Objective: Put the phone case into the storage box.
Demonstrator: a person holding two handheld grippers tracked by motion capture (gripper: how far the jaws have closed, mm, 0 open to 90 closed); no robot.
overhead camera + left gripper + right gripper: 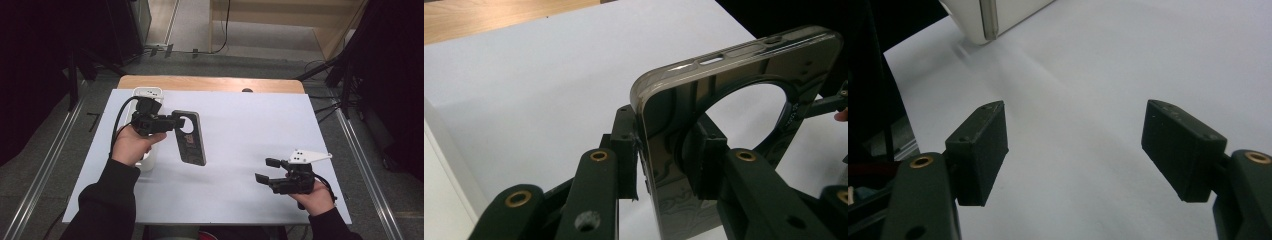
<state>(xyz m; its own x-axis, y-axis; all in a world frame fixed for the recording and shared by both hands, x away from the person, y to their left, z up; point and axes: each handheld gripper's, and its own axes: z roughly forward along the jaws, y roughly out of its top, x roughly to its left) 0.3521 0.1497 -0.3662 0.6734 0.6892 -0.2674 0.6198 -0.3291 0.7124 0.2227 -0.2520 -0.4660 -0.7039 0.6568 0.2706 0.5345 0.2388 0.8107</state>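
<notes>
While the left claw (172, 121) clamps one edge of the dark phone case (189, 138), held above the white table (240, 125), the right claw (265, 170) rests apart and empty. Such a thin edge grip could let the case pivot or slip.

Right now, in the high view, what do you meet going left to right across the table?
White box → left gripper → dark phone case held in it → bare white sheet → right gripper, open.
</notes>
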